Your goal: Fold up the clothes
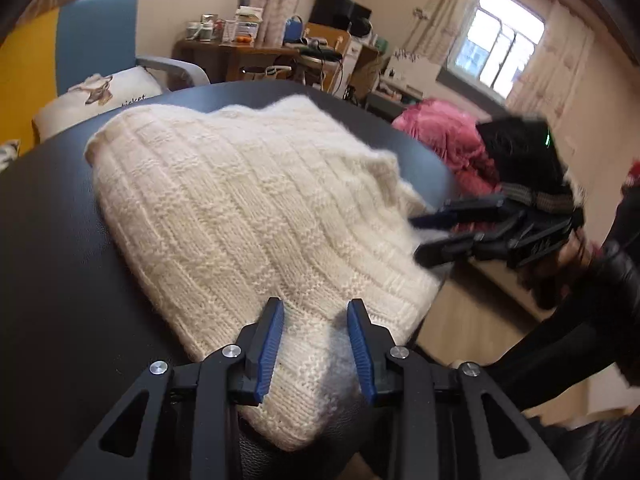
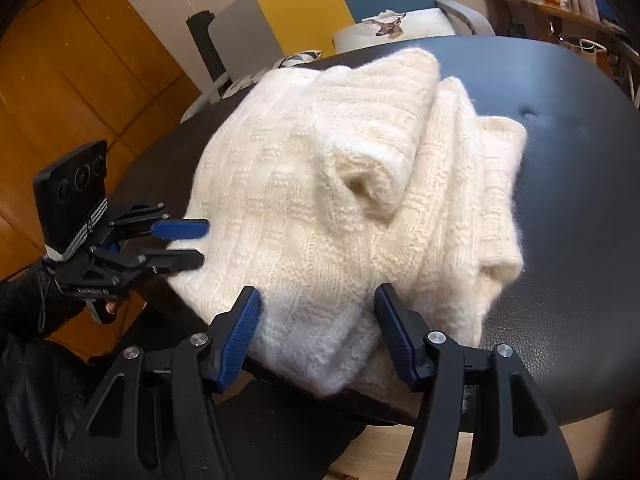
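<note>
Cream knit sweater [image 2: 340, 200] lies between both parted claws, left [image 1: 316, 316] and right [image 2: 316, 304].

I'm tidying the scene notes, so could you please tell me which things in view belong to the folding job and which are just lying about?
Belongs to the job:
- cream knitted sweater
- black padded table
- left gripper
- right gripper

Just lying about:
- pink fluffy garment
- white cushion with deer print
- blue armchair
- cluttered wooden desk
</note>
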{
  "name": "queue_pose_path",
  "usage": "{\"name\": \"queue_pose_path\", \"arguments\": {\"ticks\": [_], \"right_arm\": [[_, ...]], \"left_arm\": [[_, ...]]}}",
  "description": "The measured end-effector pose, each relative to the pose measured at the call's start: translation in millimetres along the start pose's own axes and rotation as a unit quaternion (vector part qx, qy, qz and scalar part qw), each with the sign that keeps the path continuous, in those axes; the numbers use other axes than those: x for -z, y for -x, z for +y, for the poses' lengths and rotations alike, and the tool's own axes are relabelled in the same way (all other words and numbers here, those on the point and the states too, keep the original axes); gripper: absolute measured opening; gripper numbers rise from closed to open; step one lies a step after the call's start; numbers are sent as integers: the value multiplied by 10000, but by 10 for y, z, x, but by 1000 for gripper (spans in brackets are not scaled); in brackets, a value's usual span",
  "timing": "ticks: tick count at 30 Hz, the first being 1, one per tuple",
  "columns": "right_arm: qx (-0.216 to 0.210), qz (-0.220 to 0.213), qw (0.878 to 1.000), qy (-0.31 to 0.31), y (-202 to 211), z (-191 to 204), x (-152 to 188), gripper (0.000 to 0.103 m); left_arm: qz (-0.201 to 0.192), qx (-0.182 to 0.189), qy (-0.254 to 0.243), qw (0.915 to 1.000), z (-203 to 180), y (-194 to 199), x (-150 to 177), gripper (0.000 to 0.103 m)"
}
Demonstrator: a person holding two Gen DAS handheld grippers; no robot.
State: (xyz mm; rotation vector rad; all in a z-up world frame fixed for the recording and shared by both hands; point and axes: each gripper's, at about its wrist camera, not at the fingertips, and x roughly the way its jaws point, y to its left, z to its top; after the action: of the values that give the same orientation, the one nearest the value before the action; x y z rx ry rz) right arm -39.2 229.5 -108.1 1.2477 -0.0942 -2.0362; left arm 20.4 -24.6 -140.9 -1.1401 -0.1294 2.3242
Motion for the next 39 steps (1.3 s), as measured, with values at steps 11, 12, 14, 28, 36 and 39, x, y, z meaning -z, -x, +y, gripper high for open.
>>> {"name": "queue_pose_path", "arguments": {"ticks": [11,12,14,28,36,39], "right_arm": [[380,-450,9923,1087,302,479,-708,64],[366,-313,9924,1129,180,465,-769,64],[485,91,9931,1060,-95,288,-718,64],[-28,-420,9969,665,128,39,-925,64],[257,282,9983,438,-637,-267,-1366,65],[-25,46,9998,197,-712,-489,-1218,65]], "left_arm": [[-724,-412,872,9927,455,314,-275,33],[-713,-501,992,9912,524,291,-327,33],[-515,-687,1035,9909,604,175,-389,34],[-959,-653,922,9890,1117,194,-992,34],[116,-768,464,9959,1257,-605,-1260,35],[272,-235,1177,9924,1496,-745,-1186,36]]}}
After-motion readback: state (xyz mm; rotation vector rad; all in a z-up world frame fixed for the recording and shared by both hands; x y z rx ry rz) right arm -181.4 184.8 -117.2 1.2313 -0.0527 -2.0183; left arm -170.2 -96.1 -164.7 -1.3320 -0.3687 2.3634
